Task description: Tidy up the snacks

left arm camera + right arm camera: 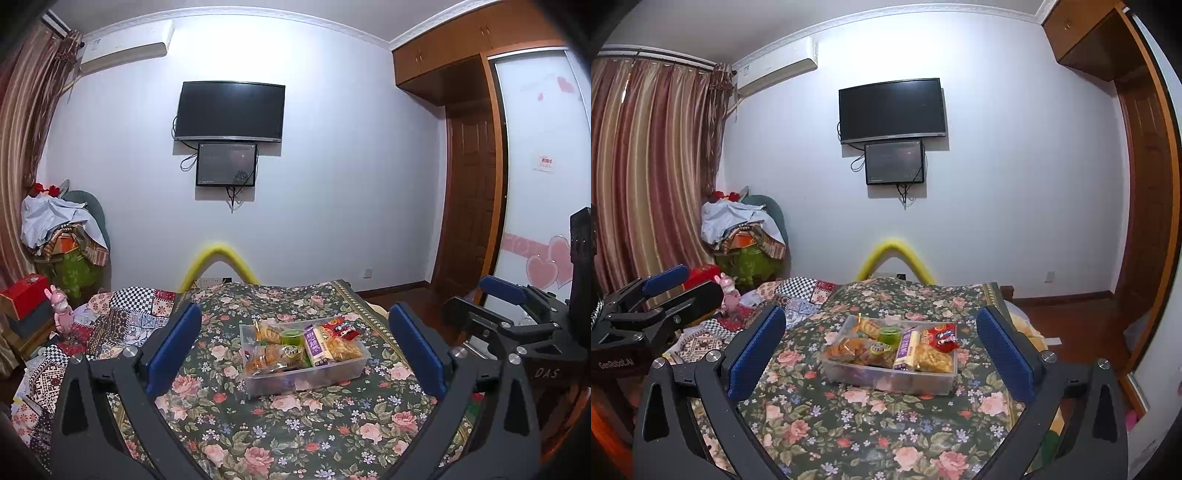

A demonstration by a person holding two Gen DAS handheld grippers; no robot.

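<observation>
Snacks [295, 345] sit packed in a clear plastic bin [306, 380] on the floral bedspread [295, 435], at the middle of both frames, slightly low. I judge the packets light, crinkly and easy to crush, the green cup [291, 336] stiffer, and the purple-wrapped bar [905, 349] firm enough to pinch across its narrow sides. The bin looks rigid, so I'd grip its rim. My left gripper [295, 349] and right gripper [881, 352] both hang above the bedspread, spread wide and holding nothing.
</observation>
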